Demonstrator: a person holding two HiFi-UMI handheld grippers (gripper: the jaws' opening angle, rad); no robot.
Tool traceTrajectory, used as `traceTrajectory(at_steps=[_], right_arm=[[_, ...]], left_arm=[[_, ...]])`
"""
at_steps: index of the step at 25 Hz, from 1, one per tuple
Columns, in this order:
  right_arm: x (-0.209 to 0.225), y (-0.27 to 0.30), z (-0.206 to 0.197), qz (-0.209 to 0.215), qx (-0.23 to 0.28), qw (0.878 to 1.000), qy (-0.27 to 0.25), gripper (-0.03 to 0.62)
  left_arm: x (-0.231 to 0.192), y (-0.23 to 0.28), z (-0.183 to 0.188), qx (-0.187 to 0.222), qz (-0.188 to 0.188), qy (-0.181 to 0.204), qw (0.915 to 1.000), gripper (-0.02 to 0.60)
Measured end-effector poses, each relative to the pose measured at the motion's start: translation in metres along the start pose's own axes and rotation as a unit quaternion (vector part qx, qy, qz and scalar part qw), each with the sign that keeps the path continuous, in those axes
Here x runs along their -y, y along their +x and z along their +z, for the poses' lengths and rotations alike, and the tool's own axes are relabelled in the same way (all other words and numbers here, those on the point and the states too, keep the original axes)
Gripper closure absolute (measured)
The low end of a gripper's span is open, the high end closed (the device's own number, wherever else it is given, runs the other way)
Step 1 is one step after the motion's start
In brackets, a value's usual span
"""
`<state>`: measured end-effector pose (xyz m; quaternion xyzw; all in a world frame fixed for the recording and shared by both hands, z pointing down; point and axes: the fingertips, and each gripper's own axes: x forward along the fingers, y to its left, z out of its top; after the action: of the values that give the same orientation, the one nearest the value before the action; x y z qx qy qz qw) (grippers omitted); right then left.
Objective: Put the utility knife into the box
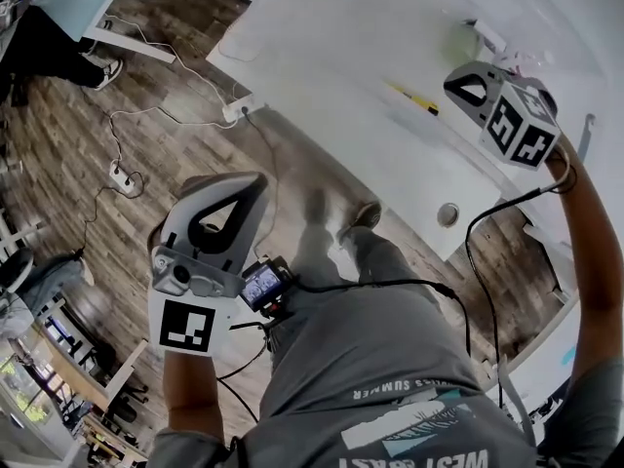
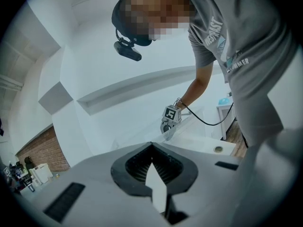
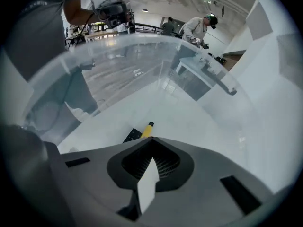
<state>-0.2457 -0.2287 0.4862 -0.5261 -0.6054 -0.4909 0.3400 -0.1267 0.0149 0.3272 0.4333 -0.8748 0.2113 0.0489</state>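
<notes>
Hovering my right gripper (image 3: 150, 143) shut and empty above the clear plastic box (image 3: 142, 46), since the yellow-and-black utility knife (image 3: 146, 130) seems already inside, just beyond my jaws; left gripper (image 2: 151, 145) closed, empty, parked aside.

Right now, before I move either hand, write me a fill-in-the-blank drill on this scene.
1. The utility knife has a ____ and black body.
2. The right tongs are ____, with nothing between them.
3. The left tongs hang over the wooden ____, beside the white table.
Missing words: yellow; shut; floor.
</notes>
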Motion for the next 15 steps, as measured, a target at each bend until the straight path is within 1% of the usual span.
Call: traceTrajectory(at_steps=[4, 9, 12, 15], right_arm=[[-0.002, -0.053, 0.011, -0.047, -0.005, 0.999, -0.024, 0.583], [-0.019, -0.11, 0.042, -0.094, 0.013, 0.995, -0.027, 0.583], [-0.035, -0.14, 0.074, -0.124, 0.047, 0.991, -0.016, 0.583], [-0.059, -0.158, 0.111, -0.129, 0.094, 0.987, 0.001, 0.583]], left_arm=[[-0.002, -0.002, 0.005, 0.011, -0.006, 0.006, 0.9999, 0.571], [-0.002, -0.006, 0.011, 0.025, -0.015, 0.012, 0.9995, 0.571], [-0.002, -0.008, 0.016, 0.037, -0.024, 0.019, 0.9988, 0.571], [0.001, -0.01, 0.021, 0.045, -0.03, 0.024, 0.9982, 0.571]])
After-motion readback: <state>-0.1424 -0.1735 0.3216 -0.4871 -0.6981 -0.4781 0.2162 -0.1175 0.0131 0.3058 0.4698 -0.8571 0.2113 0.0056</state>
